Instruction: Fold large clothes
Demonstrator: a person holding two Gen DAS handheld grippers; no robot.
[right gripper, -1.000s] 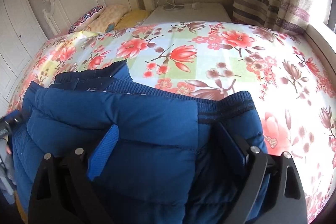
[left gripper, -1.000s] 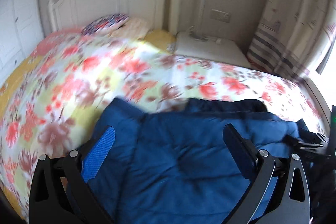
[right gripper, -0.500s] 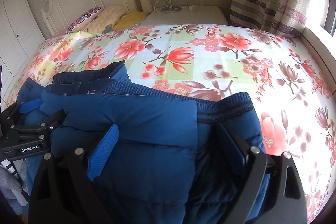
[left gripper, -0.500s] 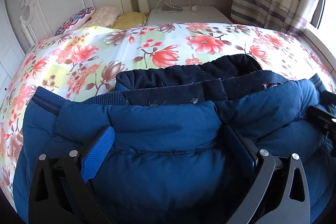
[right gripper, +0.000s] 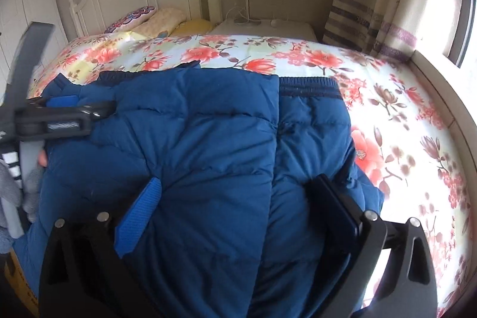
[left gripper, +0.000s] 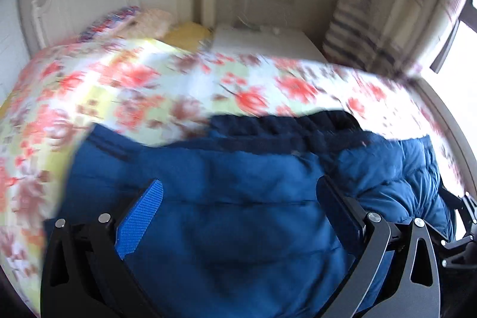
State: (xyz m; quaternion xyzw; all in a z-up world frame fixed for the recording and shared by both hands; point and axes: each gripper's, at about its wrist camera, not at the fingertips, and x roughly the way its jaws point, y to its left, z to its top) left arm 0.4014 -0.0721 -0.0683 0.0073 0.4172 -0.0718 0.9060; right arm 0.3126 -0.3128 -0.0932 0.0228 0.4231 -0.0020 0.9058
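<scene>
Jacket [right gripper: 190,145], the puffy blue one, is lying folded over itself on the flowery bed [right gripper: 396,121], near its front edge. Right tongs [right gripper: 235,213] are opening wide, jacket fabric between the fingers, pads not pressing. Left tongs [left gripper: 238,213] are spread over the jacket too, released, though that view is pretty blurry.

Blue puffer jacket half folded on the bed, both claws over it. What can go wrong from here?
1. The right claw is opening; the folded-over panel of the puffer jacket may spring back.
2. The jacket lies at the near edge of the floral bedspread and may slide off.
3. The left claw may drag the layers askew.
</scene>
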